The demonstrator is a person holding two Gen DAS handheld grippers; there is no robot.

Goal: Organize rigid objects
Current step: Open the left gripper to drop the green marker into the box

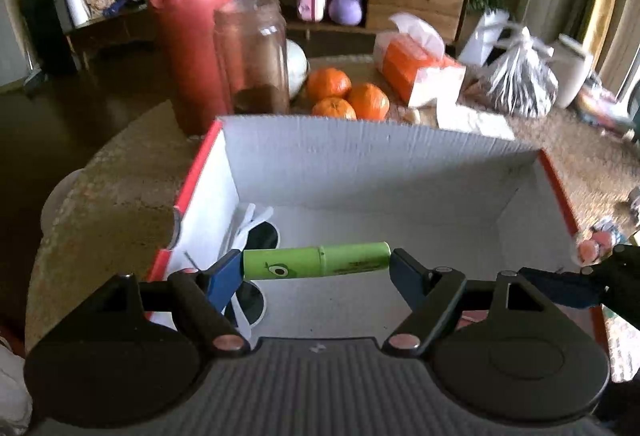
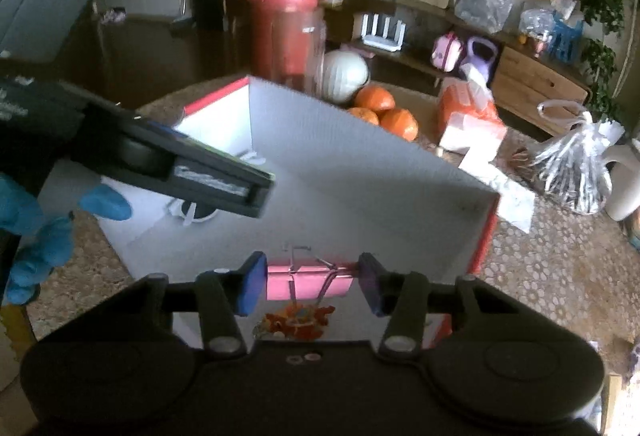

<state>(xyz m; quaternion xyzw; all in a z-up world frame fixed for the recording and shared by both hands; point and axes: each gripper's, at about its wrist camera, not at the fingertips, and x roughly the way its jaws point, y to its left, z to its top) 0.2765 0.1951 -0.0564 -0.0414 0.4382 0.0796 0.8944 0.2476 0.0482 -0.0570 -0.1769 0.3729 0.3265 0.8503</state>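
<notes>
The left tongs (image 1: 316, 263) are clenched on a green tube (image 1: 316, 262), held crosswise between the blue pads just above the open white box (image 1: 360, 152) with red outer sides. Only the left wrist view shows what already lies in the box: white-framed sunglasses (image 1: 252, 268) against its left wall, partly hidden behind the tube and the left pad.

The right tongs (image 2: 310, 282) are clenched on a pink binder clip (image 2: 308, 281), its wire handles standing up, over the near right part of the same box (image 2: 360, 172). Only the right wrist view shows this clip clearly, along with a small orange-red ornament (image 2: 296, 320) just below it; whether that hangs from the clip cannot be told. It also shows the left tongs (image 2: 264, 192) from the side, reaching in over the box, with a blue-gloved hand (image 2: 44, 232) behind them.

Both views show, on the counter (image 1: 120, 196) beyond the box, a red bottle (image 1: 192, 20), oranges (image 1: 348, 96) and an orange tissue pack (image 1: 416, 64).
</notes>
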